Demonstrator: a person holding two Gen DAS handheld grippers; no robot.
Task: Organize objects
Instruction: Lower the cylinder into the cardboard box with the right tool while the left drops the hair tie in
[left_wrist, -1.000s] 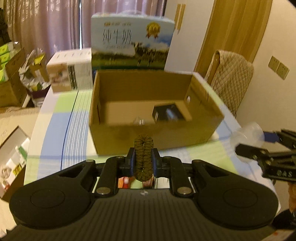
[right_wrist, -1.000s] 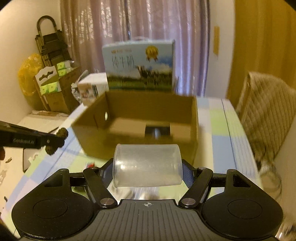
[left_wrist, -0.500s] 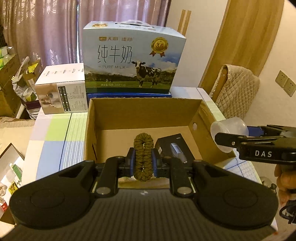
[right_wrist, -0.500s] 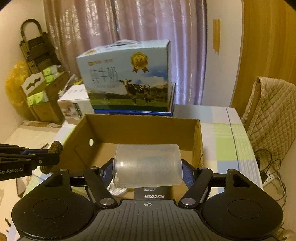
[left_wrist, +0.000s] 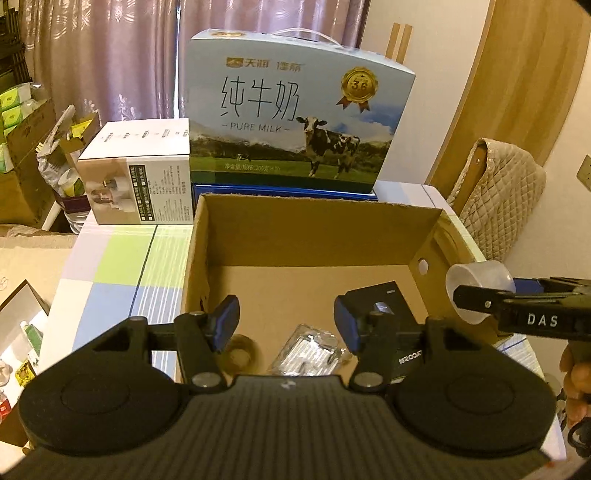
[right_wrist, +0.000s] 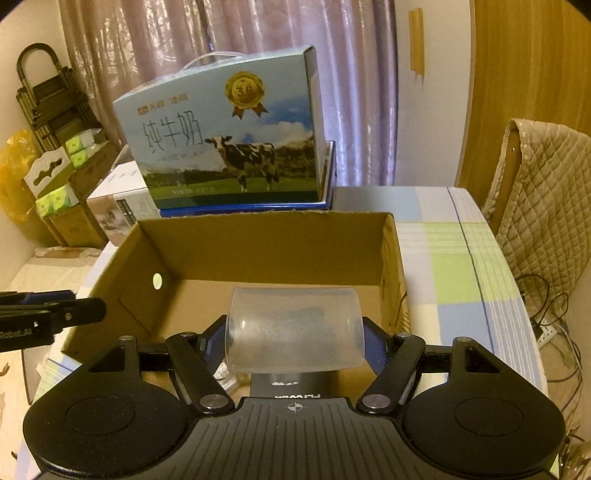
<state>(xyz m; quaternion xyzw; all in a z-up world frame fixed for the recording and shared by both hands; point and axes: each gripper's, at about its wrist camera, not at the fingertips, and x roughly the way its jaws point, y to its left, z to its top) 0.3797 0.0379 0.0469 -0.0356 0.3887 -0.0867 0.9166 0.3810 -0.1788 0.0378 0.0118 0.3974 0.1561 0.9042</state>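
Left gripper (left_wrist: 286, 325) held above the near edge of the cardboard box (left_wrist: 317, 236), pointing forward and a little down into it, blue pads wide apart and nothing between them. Right gripper (right_wrist: 295, 343) level over the near right part of the same box, clamped sideways on a translucent plastic cup (right_wrist: 295, 330), lying with its axis across the pads. From the left wrist view, the cup's open mouth (left_wrist: 480, 291) just beside the right wall of the box, and part of a hand (left_wrist: 576, 373) visible behind that gripper. On the box floor: a black box (left_wrist: 384, 295), a clear plastic packet (left_wrist: 310, 350) and a small round item (left_wrist: 240, 350), not sharp enough to name. Box standing on the checked tabletop (left_wrist: 122, 266), with a milk carton case (left_wrist: 295, 110) directly behind and a white carton (left_wrist: 140, 184) at its left.
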